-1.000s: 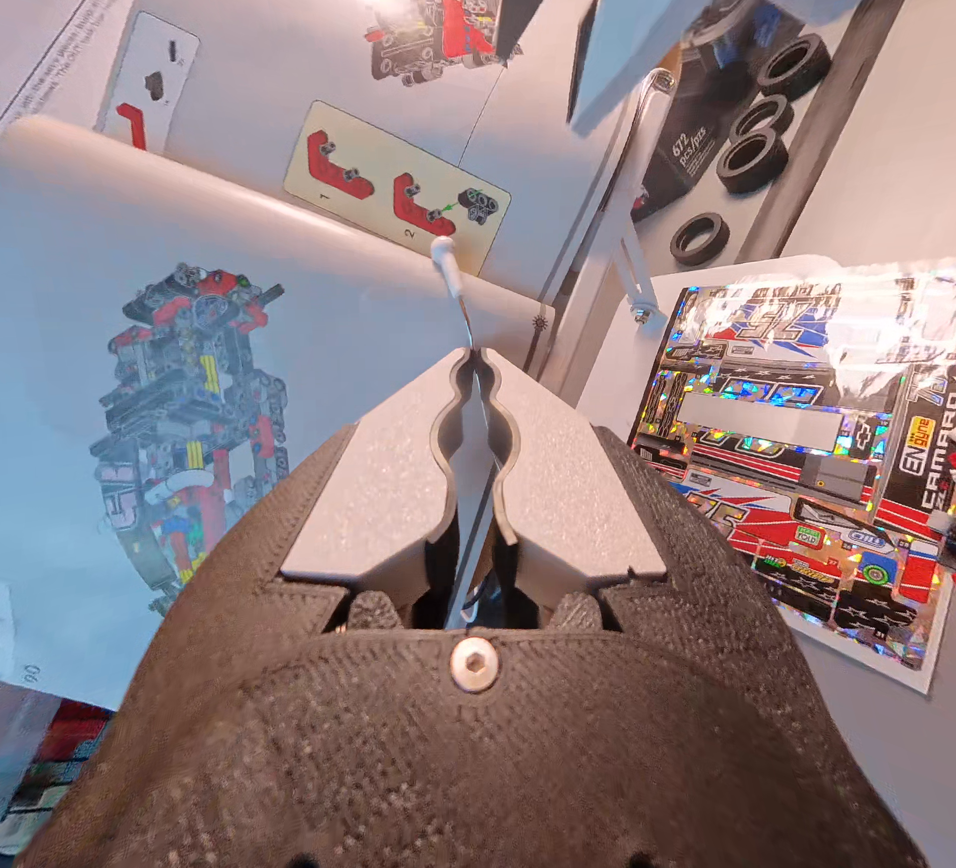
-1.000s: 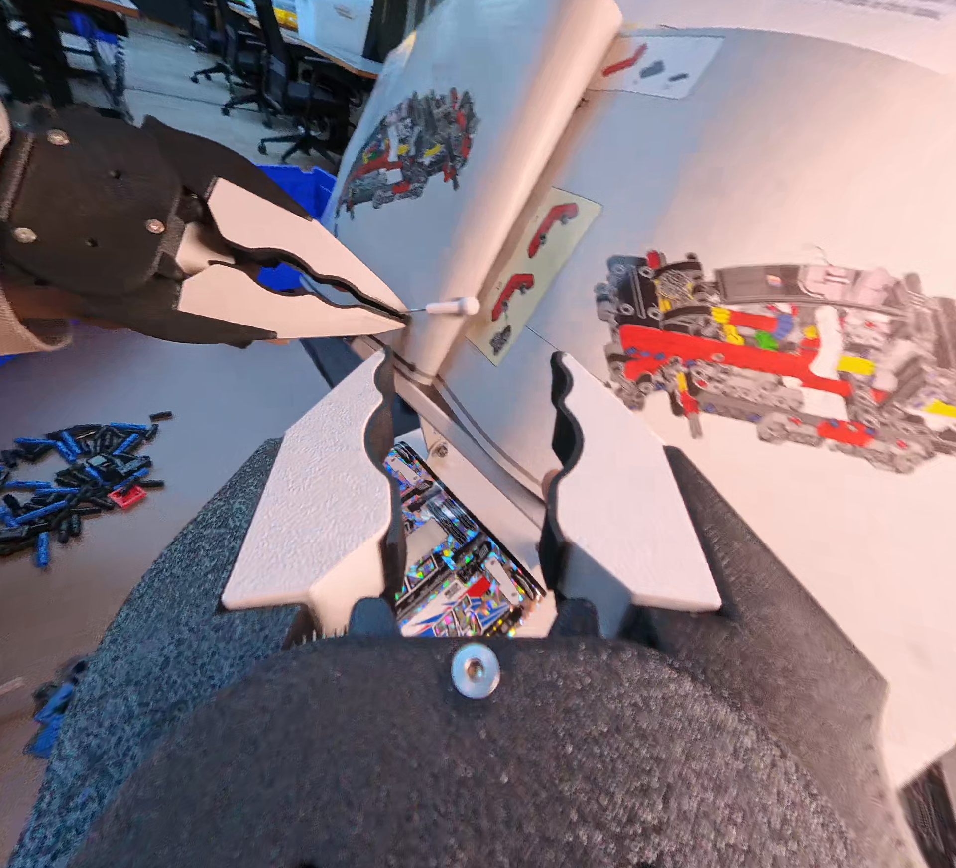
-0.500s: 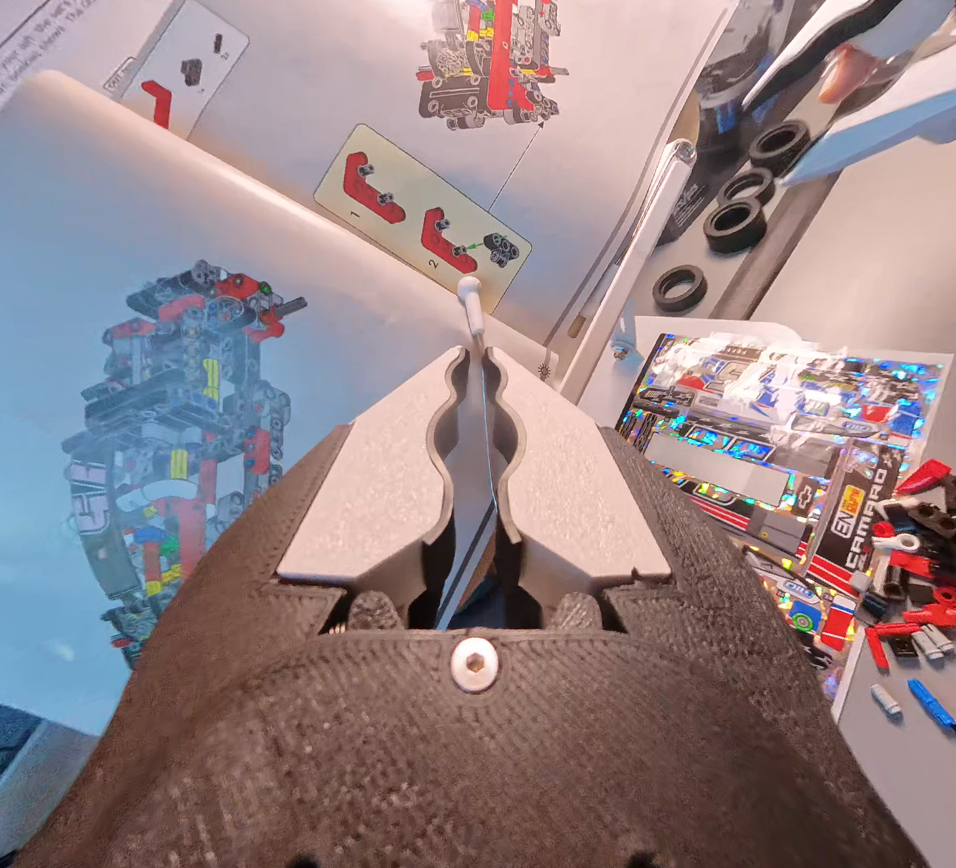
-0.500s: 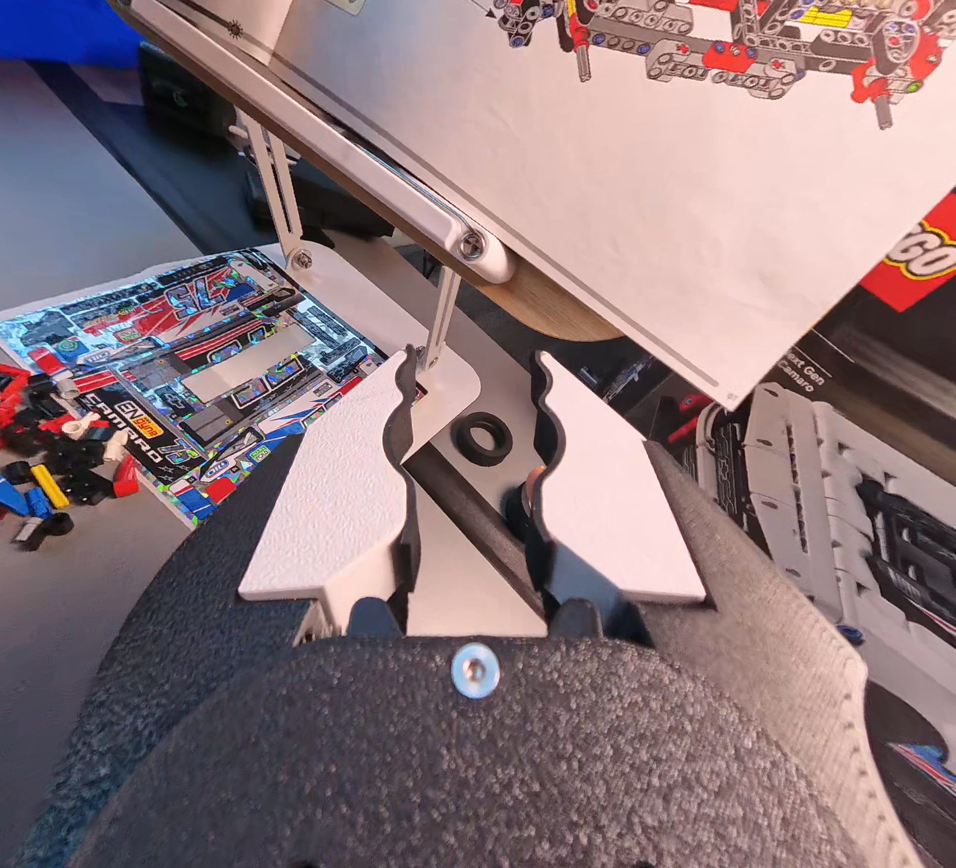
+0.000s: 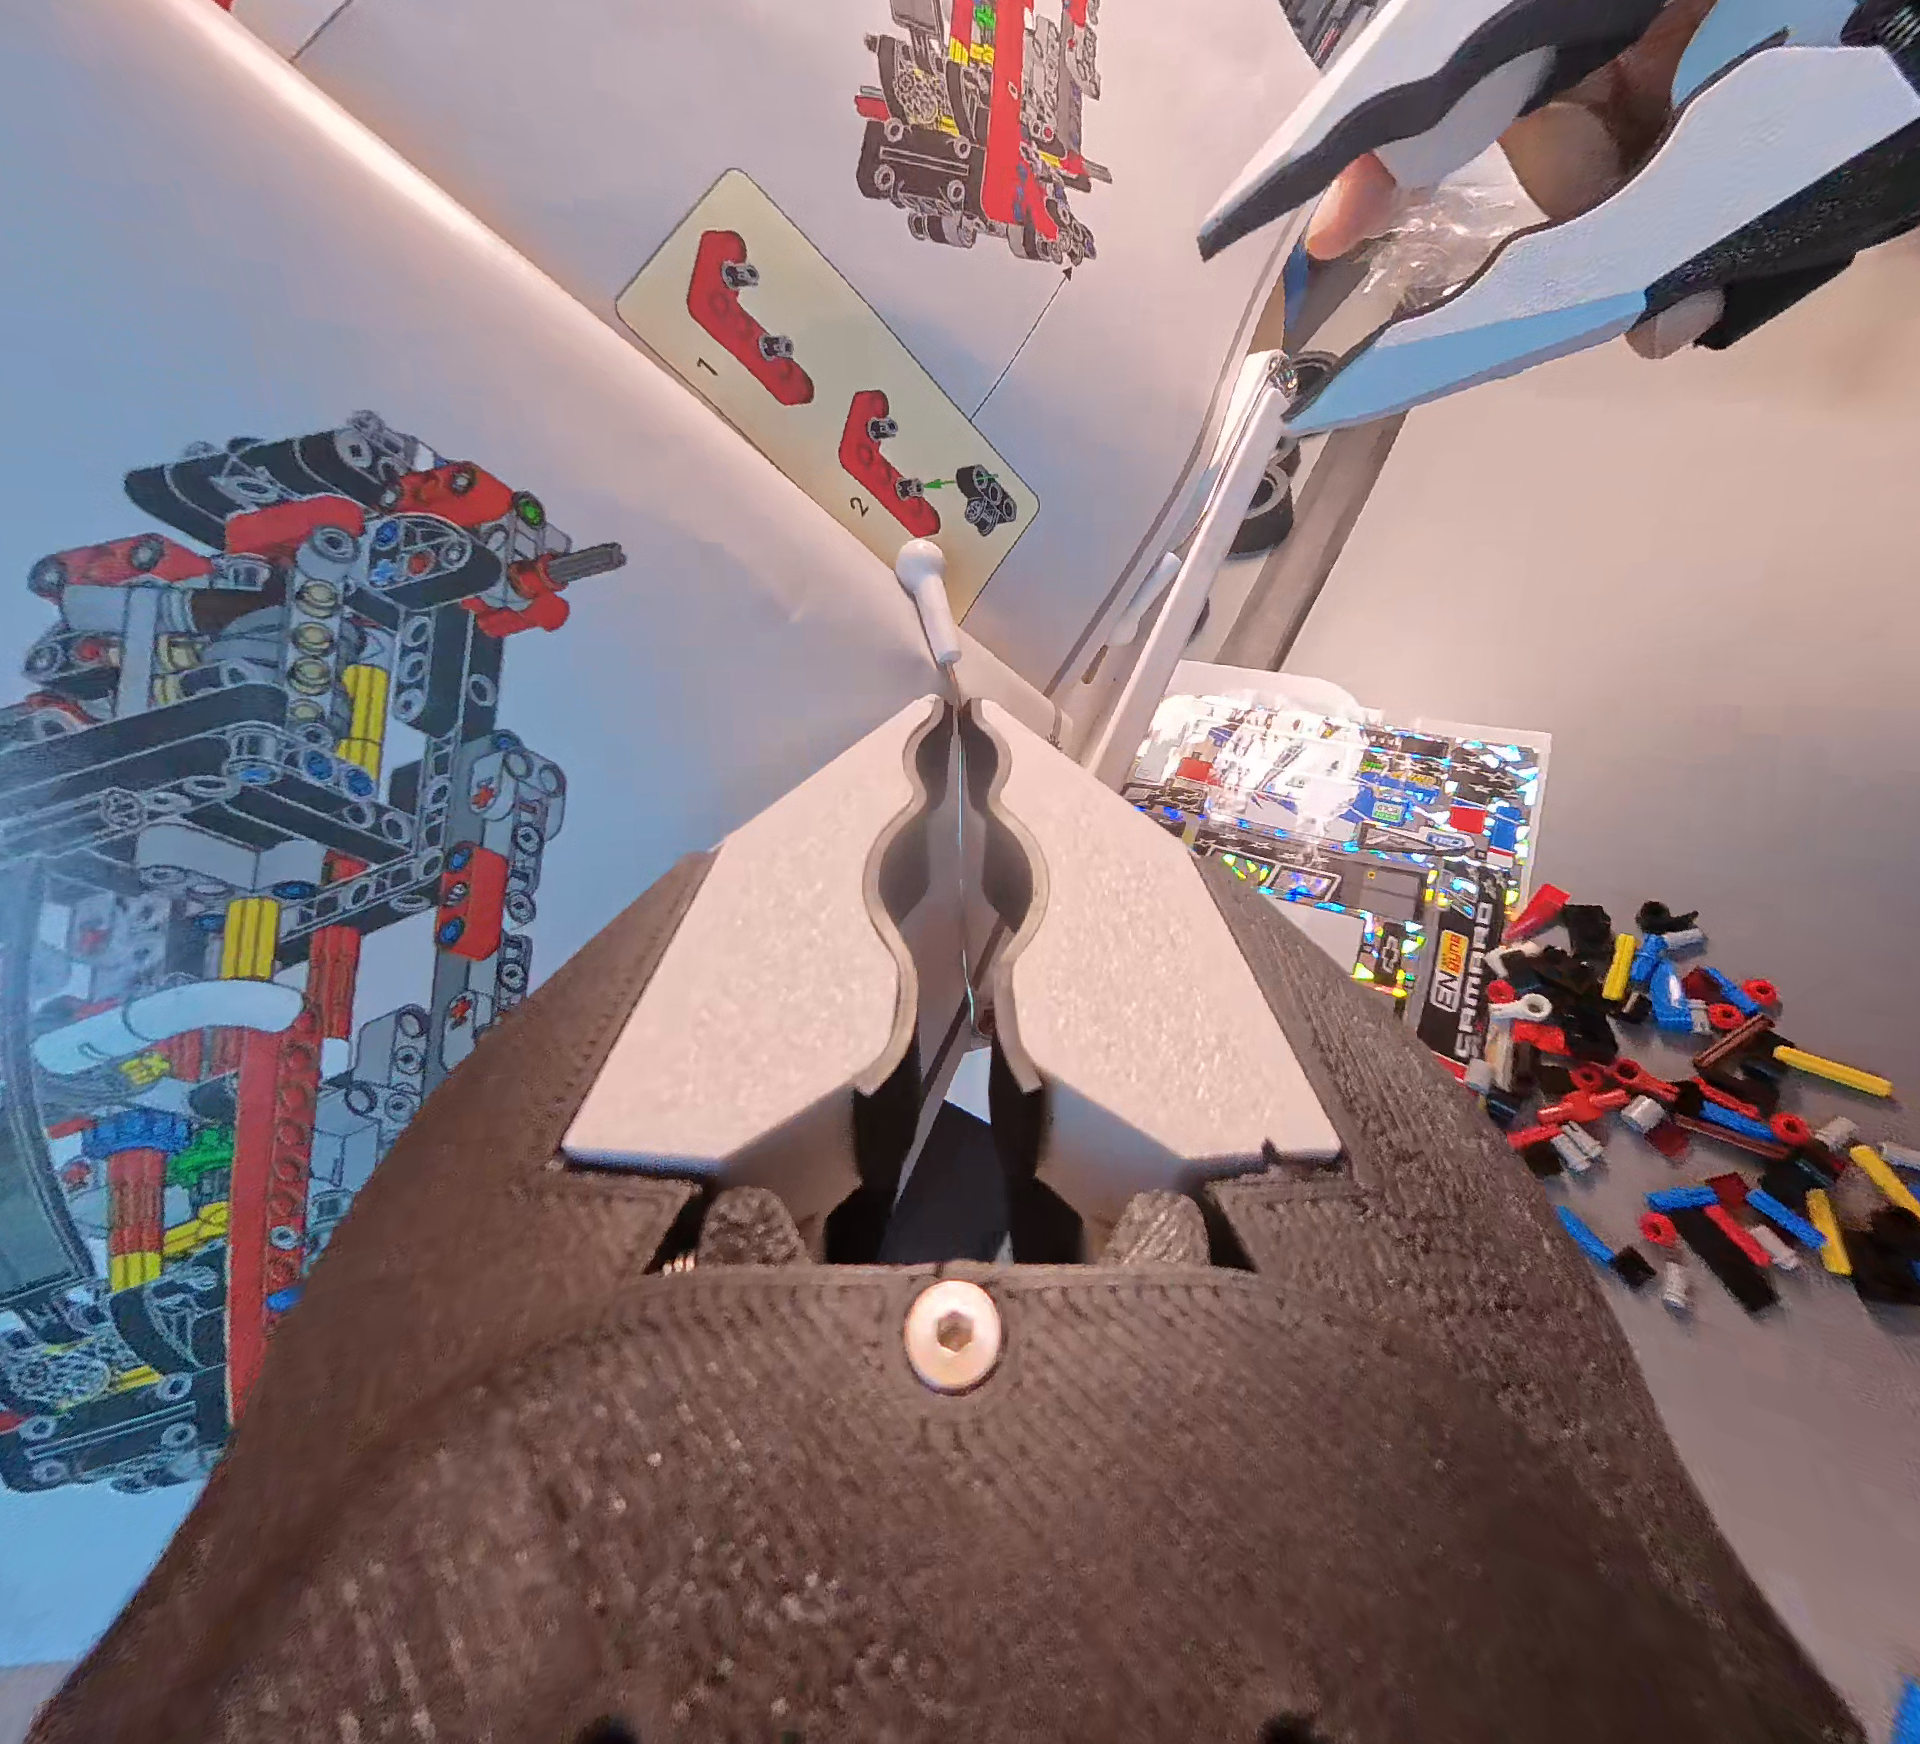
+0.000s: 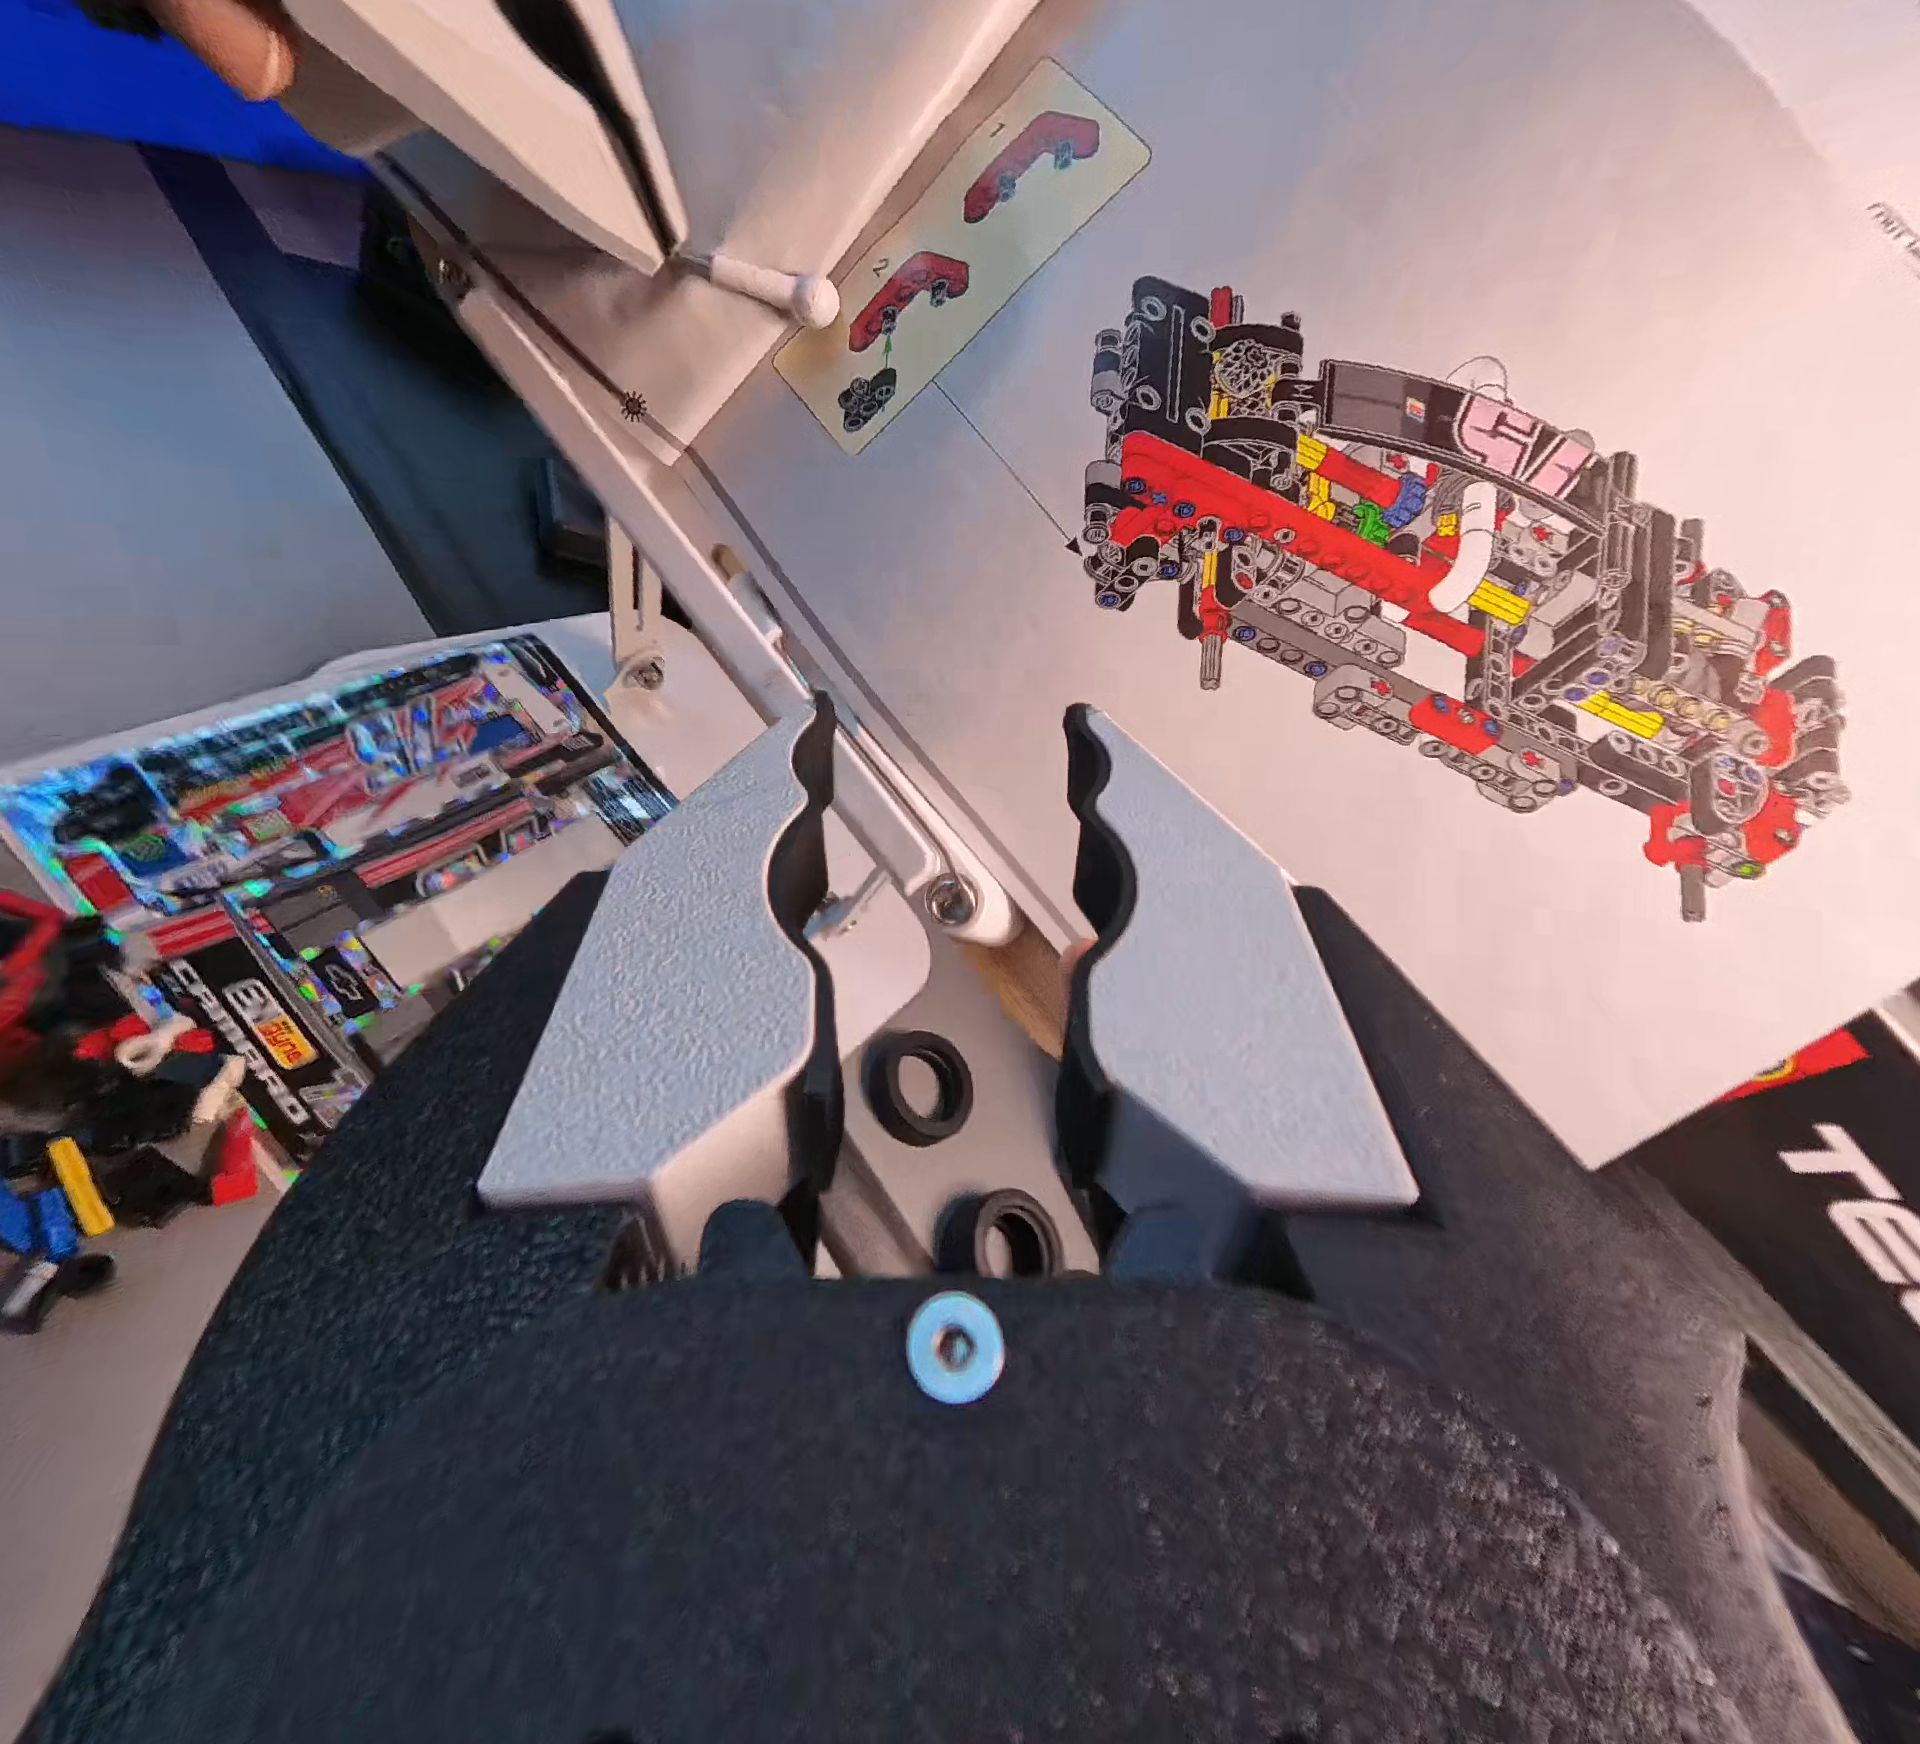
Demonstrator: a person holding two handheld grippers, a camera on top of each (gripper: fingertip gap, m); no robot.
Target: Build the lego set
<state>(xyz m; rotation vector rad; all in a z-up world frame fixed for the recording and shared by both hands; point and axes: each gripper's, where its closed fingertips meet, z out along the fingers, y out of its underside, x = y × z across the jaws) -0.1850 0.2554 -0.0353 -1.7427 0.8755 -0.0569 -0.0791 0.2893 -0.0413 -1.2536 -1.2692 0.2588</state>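
Bright, warm-lit wide-angle views with curved edges.

Strong fisheye bending is seen toward the frame borders. The white printed instruction pages (image 5: 540,167) are washed pinkish by overhead light, cooler blue at the left. Glare is scattered off the holographic sticker sheet (image 5: 1340,811). Motion blur is seen on that sheet (image 6: 312,780) and the far grey gripper (image 6: 468,53) in the right wrist view.

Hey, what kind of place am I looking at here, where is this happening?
Probably a hobby or work table set up for building a toy brick car. An open instruction booklet stands on a metal book stand, with a pile of loose bricks, a shiny sticker sheet and small black tyres around it.
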